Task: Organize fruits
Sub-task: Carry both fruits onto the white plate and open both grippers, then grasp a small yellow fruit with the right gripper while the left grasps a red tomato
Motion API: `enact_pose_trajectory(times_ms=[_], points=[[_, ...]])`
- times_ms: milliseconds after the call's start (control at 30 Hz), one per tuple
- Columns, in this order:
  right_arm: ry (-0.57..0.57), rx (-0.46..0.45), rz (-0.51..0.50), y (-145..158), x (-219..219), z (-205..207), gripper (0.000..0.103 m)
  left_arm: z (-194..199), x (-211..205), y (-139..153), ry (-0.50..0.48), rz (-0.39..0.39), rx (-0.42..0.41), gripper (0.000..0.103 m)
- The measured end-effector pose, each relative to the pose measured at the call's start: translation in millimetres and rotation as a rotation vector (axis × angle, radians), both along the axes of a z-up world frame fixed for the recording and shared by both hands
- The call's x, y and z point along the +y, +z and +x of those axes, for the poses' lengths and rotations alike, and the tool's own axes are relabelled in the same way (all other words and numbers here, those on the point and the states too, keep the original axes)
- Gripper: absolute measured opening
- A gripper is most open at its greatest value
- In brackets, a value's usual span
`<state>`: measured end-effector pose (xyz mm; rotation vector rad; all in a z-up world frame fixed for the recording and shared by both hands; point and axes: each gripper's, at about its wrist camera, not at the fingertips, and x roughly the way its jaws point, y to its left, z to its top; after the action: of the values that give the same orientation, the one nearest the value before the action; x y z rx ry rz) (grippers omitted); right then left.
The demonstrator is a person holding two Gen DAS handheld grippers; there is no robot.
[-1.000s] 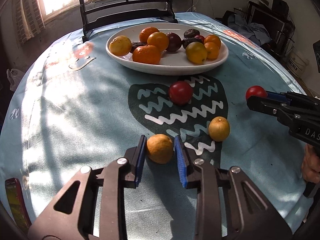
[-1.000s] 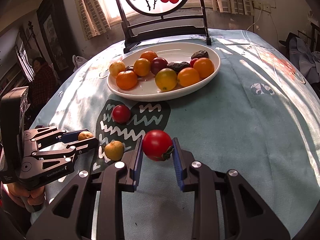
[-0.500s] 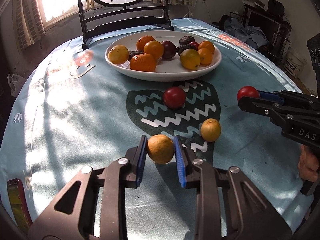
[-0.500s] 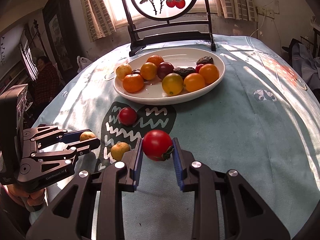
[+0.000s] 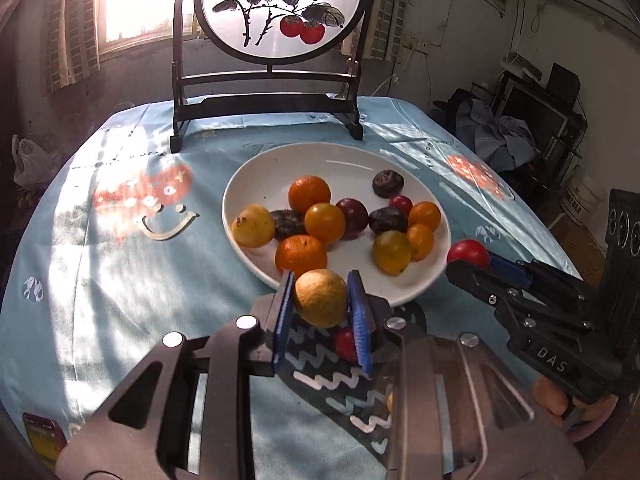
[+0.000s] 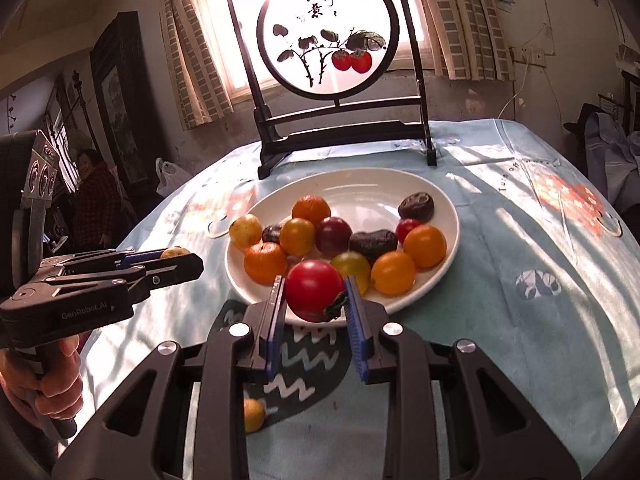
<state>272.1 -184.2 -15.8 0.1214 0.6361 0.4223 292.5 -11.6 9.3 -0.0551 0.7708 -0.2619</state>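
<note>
My left gripper is shut on a yellow-orange citrus fruit and holds it in the air at the near rim of the white plate. My right gripper is shut on a red tomato, also raised at the plate's near rim. The plate holds several oranges, yellow fruits and dark plums. A red fruit lies on the cloth below the left gripper. A small yellow fruit lies on the cloth under the right gripper.
A dark wooden stand with a round painted screen stands behind the plate. The round table has a light blue patterned cloth. A phone lies at the near left edge. A person sits far left.
Both grippers have lifted with their fruit and moved forward to the plate's near rim. The red and yellow fruits on the cloth now lie below and behind them.
</note>
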Motion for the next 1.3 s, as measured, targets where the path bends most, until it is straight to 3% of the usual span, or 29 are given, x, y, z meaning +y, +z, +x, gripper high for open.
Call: enact_pose_trajectory(times_ms=[267,400,467,500,533,667,800,1100,1300], points=[[-0.033,0.018,-0.018,-5.7,3.3,71.5,0.029,95.3,-12.2,-10.7,0.05,0.033,0.042,0.027],[-0.024,0.033,-0.022,-12.2,1.6,88.7,0.03,123.6,-13.7,-22.6,0.076,0.063,0.071,0.028],[-0.019,0.018,-0.028,-11.2,0.2,88.1,0.041,126.8,-12.5,-21.7,0.101,0.066,0.068,0.052],[-0.026,0.006,-0.031,-8.5,-1.5,85.3,0.047,124.3,-11.5,-17.9,0.115,0.063,0.048,0.078],[-0.036,-0.012,-0.03,-4.6,-3.5,81.5,0.052,118.4,-10.2,-13.1,0.132,0.062,0.017,0.087],[-0.025,-0.038,-0.003,10.4,-10.2,65.9,0.053,95.0,-14.3,-2.7,0.134,0.118,-0.003,0.089],[-0.013,-0.016,0.04,14.5,-13.4,46.5,0.053,60.4,-10.2,-2.9,0.151,0.107,0.008,0.094],[0.02,0.049,0.071,-5.5,-4.9,-15.0,0.053,-16.5,6.7,-34.9,0.215,0.095,0.039,0.096],[0.064,0.051,-0.019,-15.4,15.5,-45.4,0.056,-29.1,19.2,-45.7,0.237,0.091,0.072,0.096]])
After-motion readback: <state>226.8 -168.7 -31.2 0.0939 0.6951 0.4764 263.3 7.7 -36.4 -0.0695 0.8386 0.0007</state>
